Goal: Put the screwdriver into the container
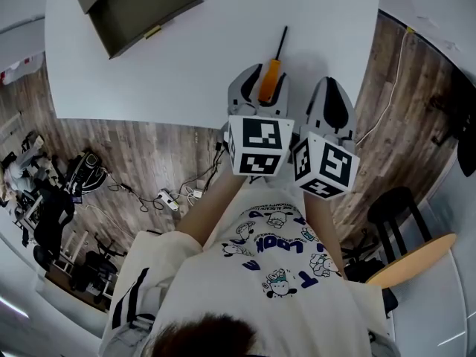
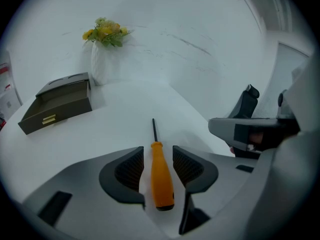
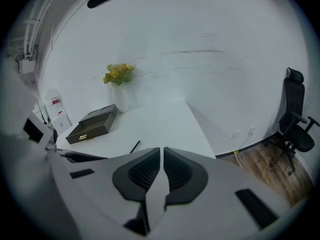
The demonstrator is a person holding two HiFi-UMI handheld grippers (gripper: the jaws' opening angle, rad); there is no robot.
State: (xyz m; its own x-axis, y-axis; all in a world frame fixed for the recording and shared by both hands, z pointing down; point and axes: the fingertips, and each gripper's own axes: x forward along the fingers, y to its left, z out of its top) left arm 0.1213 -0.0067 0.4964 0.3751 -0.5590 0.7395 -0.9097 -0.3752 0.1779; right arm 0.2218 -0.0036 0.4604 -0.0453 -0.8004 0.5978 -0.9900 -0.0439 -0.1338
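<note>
The screwdriver (image 2: pixel 161 179) has a smooth, glossy orange plastic handle and a thin dark metal shaft. It lies on a table (image 1: pixel 186 65) whose white top looks smooth and matt, and the container (image 2: pixel 62 108) at the far left is matt dark grey-brown with a small brass-coloured pull. The left gripper (image 2: pixel 158 153) and right gripper (image 3: pixel 162 156) have smooth, matt grey plastic shells and black, finely ribbed pads (image 2: pixel 131 170) that look rubbery. The floor (image 1: pixel 149 155) is grainy wood plank, the person's shirt (image 1: pixel 275 274) is soft printed cloth, and the vase (image 2: pixel 98 66) is smooth white.
</note>
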